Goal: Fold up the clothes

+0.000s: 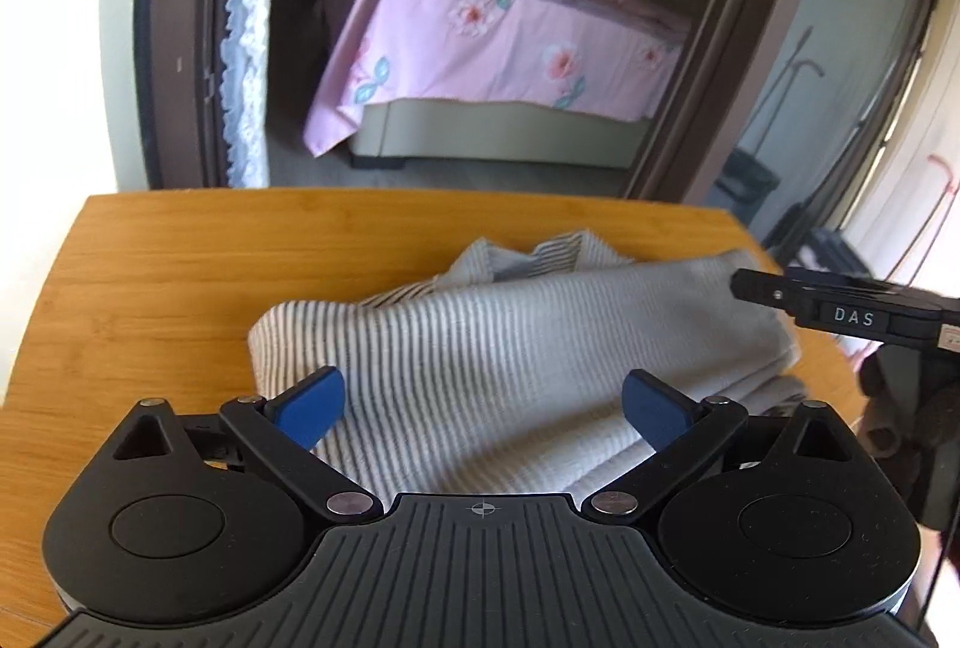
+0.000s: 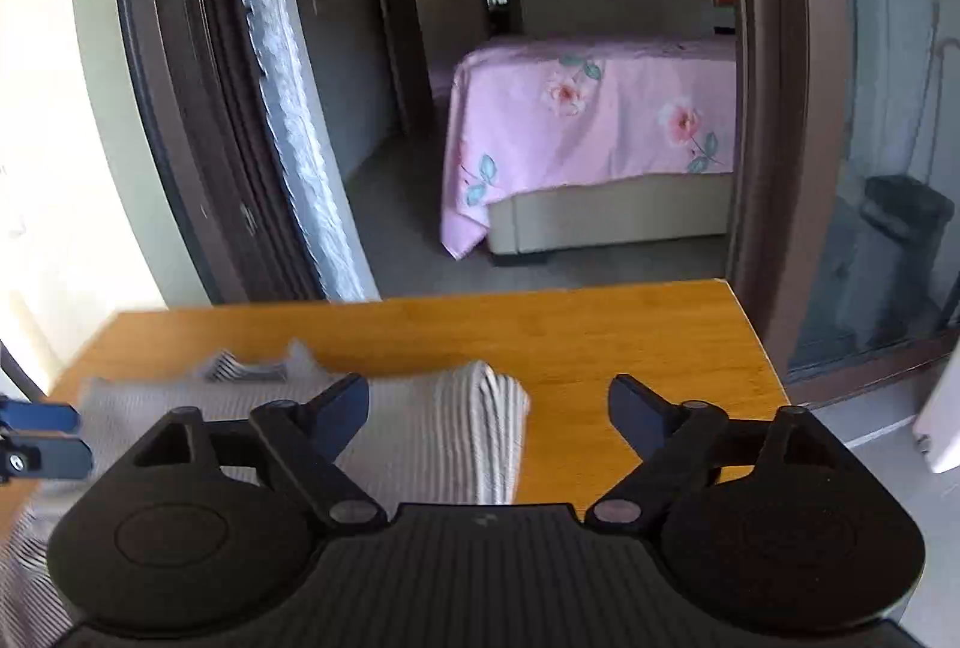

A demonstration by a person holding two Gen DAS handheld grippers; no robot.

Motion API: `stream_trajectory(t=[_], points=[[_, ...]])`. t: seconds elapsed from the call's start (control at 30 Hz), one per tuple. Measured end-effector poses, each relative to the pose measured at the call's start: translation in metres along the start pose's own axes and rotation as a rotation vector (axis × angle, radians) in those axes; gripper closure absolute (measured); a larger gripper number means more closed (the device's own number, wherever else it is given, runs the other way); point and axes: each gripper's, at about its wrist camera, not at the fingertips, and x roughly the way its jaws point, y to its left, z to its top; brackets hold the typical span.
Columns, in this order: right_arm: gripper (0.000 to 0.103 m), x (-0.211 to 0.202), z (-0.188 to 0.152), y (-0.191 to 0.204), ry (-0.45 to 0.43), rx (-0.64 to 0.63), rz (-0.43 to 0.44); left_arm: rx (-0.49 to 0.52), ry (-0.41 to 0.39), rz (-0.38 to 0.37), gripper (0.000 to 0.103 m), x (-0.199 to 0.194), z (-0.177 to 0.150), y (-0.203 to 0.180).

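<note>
Left gripper spread wide, blue pads empty, hovering level over ribbed, grey-striped shirt, folded in a soft bundle on smooth wooden table. Right gripper likewise spread, empty, poised above the bundle's right edge.

Each handheld gripper has a black ribbed plastic body flanked by two rounded black housings, each with a shallow circular disc on top. The left gripper bears a small crosshair mark at the centre of its front edge. Black linkage arms with triangular cut-outs run forward, pinned by silver round-headed screws, and end in blue fingers. The right gripper has the same build; seen side-on from the left wrist camera, its black bar carries a label reading "DAS" in white letters.
</note>
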Motion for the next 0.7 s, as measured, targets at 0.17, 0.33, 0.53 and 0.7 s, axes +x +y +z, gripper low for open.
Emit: stream_trajectory(t=[0.17, 0.33, 0.53, 0.7], points=[[0.030, -0.007, -0.002, -0.005, 0.024, -0.053, -0.018, 0.090, 0.000, 0.156, 0.013, -0.013, 0.004, 0.016], [0.030, -0.011, -0.002, -0.013, 0.094, -0.063, 0.049, -0.055, 0.104, 0.028, 0.018, -0.009, 0.011, 0.052], [0.030, 0.000, 0.019, -0.030, 0.139, 0.081, 0.208, -0.250, 0.133, -0.172, 0.019, 0.008, 0.023, 0.080], [0.030, 0.029, 0.037, -0.024, 0.224, 0.047, 0.255, -0.250, 0.151, -0.203, 0.018, 0.025, 0.029, 0.083]])
